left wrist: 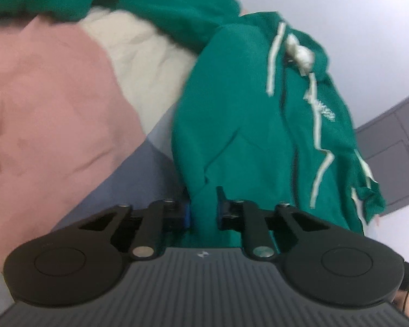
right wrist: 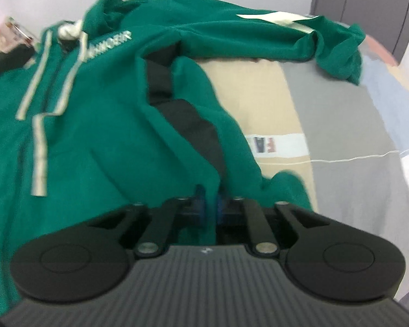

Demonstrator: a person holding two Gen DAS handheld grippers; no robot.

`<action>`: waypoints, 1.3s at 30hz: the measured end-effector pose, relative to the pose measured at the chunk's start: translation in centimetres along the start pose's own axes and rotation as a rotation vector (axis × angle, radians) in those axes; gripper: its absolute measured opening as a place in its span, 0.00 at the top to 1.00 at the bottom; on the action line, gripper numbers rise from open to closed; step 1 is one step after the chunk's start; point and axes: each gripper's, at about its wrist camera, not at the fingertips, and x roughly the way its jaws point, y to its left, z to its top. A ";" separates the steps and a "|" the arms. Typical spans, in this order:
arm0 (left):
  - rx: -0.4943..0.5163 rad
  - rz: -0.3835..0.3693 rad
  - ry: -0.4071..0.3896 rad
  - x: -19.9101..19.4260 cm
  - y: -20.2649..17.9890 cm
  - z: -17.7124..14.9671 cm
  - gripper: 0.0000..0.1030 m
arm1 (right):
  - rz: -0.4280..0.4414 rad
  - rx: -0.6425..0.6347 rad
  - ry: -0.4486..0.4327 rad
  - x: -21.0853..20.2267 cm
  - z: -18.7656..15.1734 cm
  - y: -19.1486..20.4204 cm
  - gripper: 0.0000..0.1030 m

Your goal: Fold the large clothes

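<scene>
The green hooded sweatshirt (right wrist: 101,103) lies crumpled across a bed, over a colour-block quilt (right wrist: 335,114) with pink, cream, grey and blue panels. Its white drawstrings (right wrist: 39,147) and chest lettering sit toward the far left in the right wrist view, and one sleeve (right wrist: 300,41) trails off to the far right, so nothing is squared up yet.

Both tongs are pinched nearly closed on the near edge of the sweatshirt. The right tongs (right wrist: 210,204) have a thin fold of green cloth between the blue pads, with the dark inner lining (right wrist: 188,120) showing just beyond. The left tongs (left wrist: 203,209) stand a little wider, and a thicker bunch of the same cloth fills the gap between them.

This looks like the opening step: taking hold of the edge with both hands, before any fold is made. The next move probably calls for lifting and drawing the two grips apart, to shake the body flat and face-down or face-up on the bed, then freeing the far sleeve. Thin grips on bunched fabric could slip under its weight.
</scene>
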 end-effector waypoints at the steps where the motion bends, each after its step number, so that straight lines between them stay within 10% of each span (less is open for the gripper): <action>1: 0.000 -0.023 -0.005 -0.4 0.0 0.2 0.87 | 0.034 0.021 -0.011 -0.9 0.1 -0.3 0.93; 8: -0.094 -0.285 -0.050 -4.7 0.1 2.6 0.89 | 0.412 0.259 -0.090 -8.3 0.6 -4.2 0.93; 13: -0.188 -0.416 -0.087 -7.9 0.2 3.9 0.89 | 0.458 0.227 -0.059 -12.4 1.1 -5.0 0.93; 29: -0.007 0.007 0.036 -4.8 -0.3 1.3 0.87 | 0.212 0.017 0.198 -7.4 -0.4 -3.3 0.89; 34: 0.020 0.066 -0.005 -5.4 -0.4 1.7 0.53 | 0.237 -0.018 0.196 -8.3 -0.7 -3.4 0.86; 39: 0.127 0.096 -0.119 -7.4 -2.4 2.7 0.39 | 0.210 -0.106 0.119 -10.1 -0.3 -2.1 0.56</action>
